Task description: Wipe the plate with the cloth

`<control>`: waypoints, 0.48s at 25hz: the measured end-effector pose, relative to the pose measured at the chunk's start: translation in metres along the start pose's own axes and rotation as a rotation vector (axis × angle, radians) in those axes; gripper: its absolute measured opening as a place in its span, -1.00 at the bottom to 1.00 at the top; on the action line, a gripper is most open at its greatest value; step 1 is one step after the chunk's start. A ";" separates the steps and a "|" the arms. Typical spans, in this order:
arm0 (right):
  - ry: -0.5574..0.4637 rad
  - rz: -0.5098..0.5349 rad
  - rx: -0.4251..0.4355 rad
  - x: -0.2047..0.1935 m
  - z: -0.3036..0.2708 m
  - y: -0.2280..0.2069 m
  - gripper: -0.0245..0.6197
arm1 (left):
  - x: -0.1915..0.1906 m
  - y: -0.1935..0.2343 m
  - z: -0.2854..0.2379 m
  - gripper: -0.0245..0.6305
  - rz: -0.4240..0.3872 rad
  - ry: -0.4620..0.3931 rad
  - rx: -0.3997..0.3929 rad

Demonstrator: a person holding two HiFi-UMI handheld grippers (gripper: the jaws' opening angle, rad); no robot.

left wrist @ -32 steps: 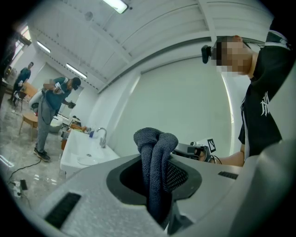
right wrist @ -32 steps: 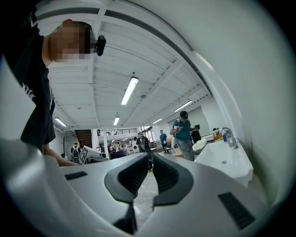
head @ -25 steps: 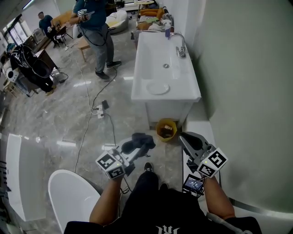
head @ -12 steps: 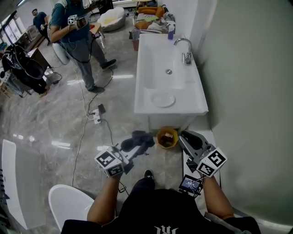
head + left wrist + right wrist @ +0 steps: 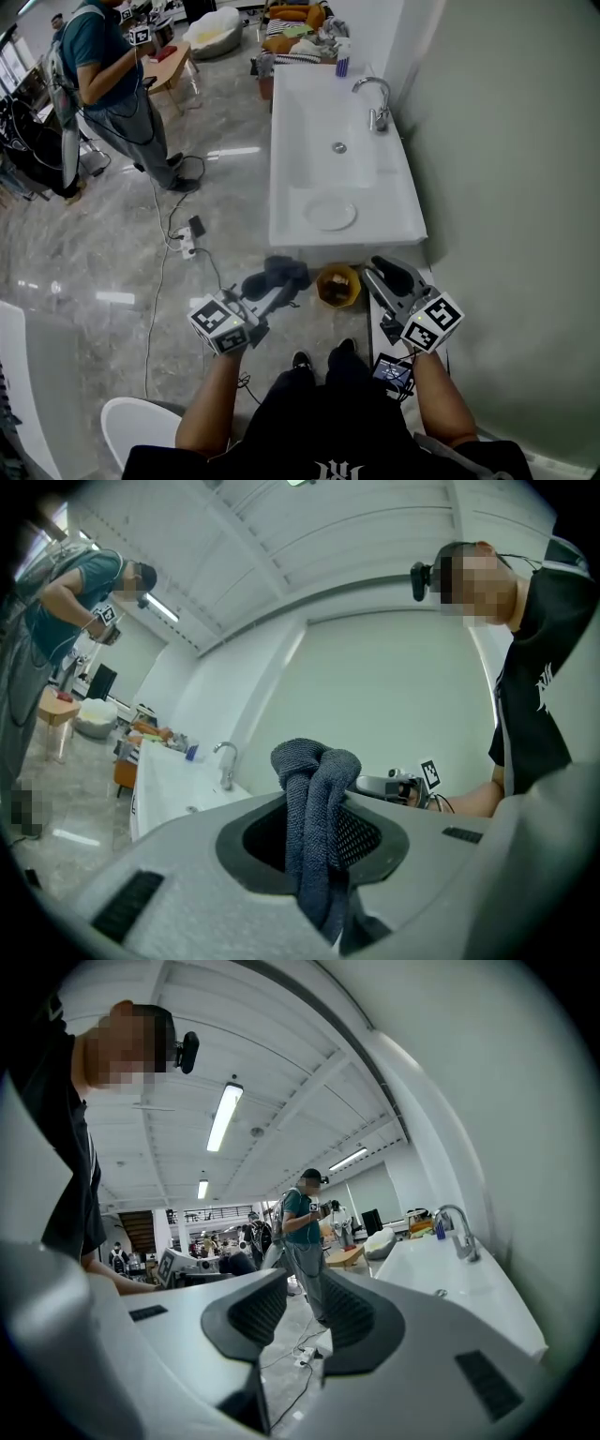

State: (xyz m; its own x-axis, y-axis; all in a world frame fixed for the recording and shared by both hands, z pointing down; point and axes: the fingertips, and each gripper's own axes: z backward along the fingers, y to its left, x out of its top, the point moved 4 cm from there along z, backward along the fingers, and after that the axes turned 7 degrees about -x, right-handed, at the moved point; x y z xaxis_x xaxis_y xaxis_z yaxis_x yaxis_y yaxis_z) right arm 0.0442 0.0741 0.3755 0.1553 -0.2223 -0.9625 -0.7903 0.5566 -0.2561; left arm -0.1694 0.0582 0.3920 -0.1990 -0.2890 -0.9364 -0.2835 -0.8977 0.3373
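Approach phase; wiping not yet begun.

- Round white plate (image 5: 329, 213) lies flat on the near ledge of the long white basin worktop (image 5: 405, 221). It sits short of the drain and the chrome tap (image 5: 375, 101), well apart from both grippers.
- Left gripper (image 5: 270, 300) is clenched on a dark grey knitted cloth (image 5: 314, 803), which is bunched and pokes out past the jaw tips.
- Right gripper (image 5: 298, 1321) has just been opening its jaws. They stand apart with nothing between them.
- Small yellow bucket (image 5: 338, 284) stands on the floor before the worktop.

To do it well, probably:
- Close in until the cloth hangs over the plate.
- Tip the left gripper down so the loose bunch, not the jaw tips, meets the plate.
- Pin the rim with the empty right gripper, since a light plate may skate on the glossy ledge.
- Mind the bucket underfoot.
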 end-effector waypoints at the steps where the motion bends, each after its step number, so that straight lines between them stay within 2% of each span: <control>1: 0.006 -0.007 -0.002 0.001 -0.009 -0.014 -0.61 | 0.002 0.013 -0.009 -0.72 -0.001 0.010 0.004; 6: 0.018 -0.040 0.011 0.004 -0.050 -0.080 -0.58 | -0.004 0.074 -0.049 -0.72 0.006 0.056 0.049; 12: 0.066 -0.077 0.032 -0.011 -0.061 -0.093 -0.49 | -0.008 0.077 -0.047 -0.72 0.030 0.059 0.098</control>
State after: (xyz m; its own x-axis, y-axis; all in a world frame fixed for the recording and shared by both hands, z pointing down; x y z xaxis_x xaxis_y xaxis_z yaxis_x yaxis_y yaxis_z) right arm 0.0796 -0.0244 0.4153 0.1751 -0.3169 -0.9321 -0.7578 0.5610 -0.3331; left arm -0.1459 -0.0243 0.4208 -0.1543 -0.3373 -0.9287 -0.3687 -0.8524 0.3708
